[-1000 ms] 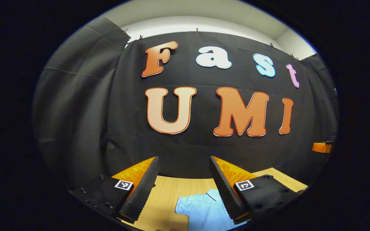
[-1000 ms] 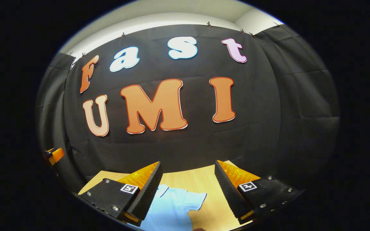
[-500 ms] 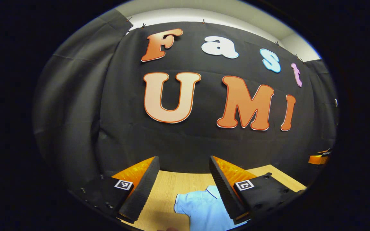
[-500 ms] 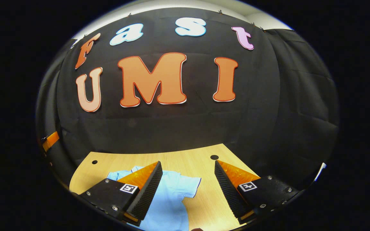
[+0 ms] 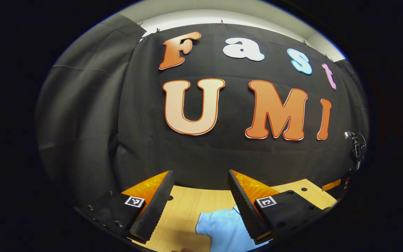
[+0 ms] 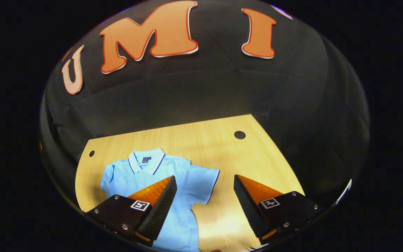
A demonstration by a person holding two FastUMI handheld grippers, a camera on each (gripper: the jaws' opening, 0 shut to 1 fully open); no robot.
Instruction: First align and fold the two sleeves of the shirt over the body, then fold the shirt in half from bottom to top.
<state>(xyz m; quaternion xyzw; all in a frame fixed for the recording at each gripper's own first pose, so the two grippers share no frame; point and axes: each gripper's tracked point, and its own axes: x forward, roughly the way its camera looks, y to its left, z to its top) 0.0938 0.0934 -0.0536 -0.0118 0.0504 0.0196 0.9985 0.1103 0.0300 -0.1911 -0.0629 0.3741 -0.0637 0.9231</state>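
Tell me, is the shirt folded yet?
Not yet. The blue shirt lies flat on the wooden table, its sleeve spread out. Both the left gripper and right gripper hover open, holding nothing. Folding the sleeves and the bottom-to-top fold remain.

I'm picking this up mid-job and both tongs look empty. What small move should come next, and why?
Probably lower the right tongs onto the sleeve lying between their fingers. The shirt lies flat on the table with both sleeves spread out and nothing folded yet. Both tongs are open and above the cloth, and the left tongs look over the other sleeve's edge.
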